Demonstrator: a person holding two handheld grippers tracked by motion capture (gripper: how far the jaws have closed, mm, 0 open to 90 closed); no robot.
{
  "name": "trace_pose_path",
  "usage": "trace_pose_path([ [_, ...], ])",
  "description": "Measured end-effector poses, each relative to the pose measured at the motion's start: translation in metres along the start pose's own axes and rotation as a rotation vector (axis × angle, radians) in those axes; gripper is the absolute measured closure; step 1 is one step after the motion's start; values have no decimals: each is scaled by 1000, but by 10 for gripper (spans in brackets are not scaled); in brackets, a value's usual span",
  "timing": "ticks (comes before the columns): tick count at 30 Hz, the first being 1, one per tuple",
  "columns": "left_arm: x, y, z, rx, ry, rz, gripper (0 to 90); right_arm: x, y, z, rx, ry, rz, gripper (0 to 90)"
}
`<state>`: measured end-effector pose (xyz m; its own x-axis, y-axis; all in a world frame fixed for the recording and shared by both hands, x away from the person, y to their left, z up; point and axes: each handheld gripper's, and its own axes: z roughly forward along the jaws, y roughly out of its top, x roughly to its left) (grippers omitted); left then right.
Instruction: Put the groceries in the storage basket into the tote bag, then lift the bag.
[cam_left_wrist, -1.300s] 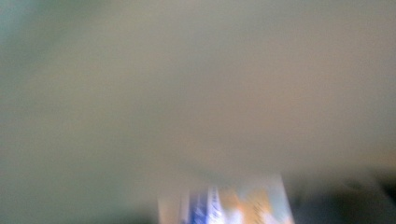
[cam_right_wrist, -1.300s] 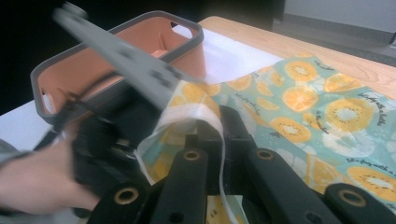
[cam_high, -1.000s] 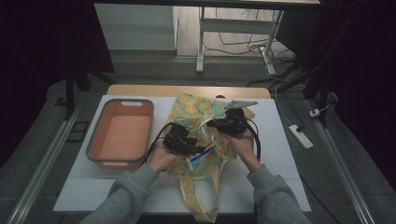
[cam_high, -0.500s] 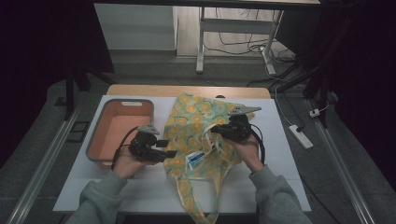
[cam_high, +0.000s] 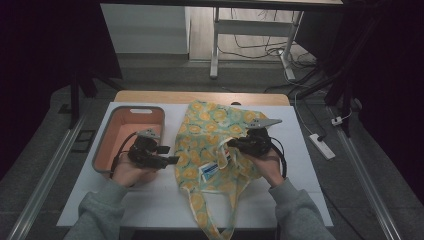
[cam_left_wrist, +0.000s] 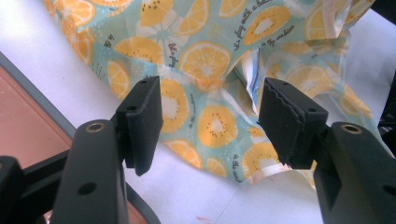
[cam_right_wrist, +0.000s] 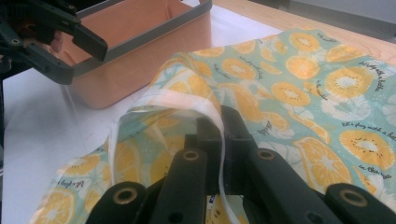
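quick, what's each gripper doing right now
left gripper: open, jaws just opening, nothing between them, beside the bag.
right gripper: shut on the bag's edge.

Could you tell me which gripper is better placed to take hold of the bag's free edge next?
Left. The left gripper is open, facing the orange-print bag; the right gripper is shut on its rim.

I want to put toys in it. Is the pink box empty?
Empty, as far as it shows: the pink box has a bare floor in the high view, though the left gripper hides one corner.
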<state>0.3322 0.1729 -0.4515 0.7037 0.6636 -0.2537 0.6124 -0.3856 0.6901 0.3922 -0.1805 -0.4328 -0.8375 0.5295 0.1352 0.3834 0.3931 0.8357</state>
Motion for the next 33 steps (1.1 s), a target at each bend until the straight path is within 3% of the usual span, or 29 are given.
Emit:
trace_pose_path([
  [10,-16,3,19,51,15,53,394,-1,-4,-3,0,-4,-1,877],
  [12,-23,3,28,81,10,79,394,-2,-5,-3,4,-5,-1,877],
  [13,-32,4,38,114,15,112,391,-3,-6,-2,3,-5,1,877],
  [16,-39,6,48,139,20,137,386,-3,-6,-2,6,-7,3,876],
  [17,-45,7,60,171,29,156,378,-3,-6,-2,5,-8,2,875],
  [18,-45,7,60,171,29,156,369,-3,-6,-2,5,-8,2,875],
  [19,-48,6,73,197,30,156,356,-3,-6,-3,6,-10,0,875],
  [22,-49,5,85,232,41,164,321,-4,-6,-4,3,-11,4,875],
  [25,-50,4,100,274,82,178,304,-6,-7,-4,7,-14,9,875],
  [33,-45,-2,115,301,78,149,316,-6,-8,-2,16,-14,9,875],
])
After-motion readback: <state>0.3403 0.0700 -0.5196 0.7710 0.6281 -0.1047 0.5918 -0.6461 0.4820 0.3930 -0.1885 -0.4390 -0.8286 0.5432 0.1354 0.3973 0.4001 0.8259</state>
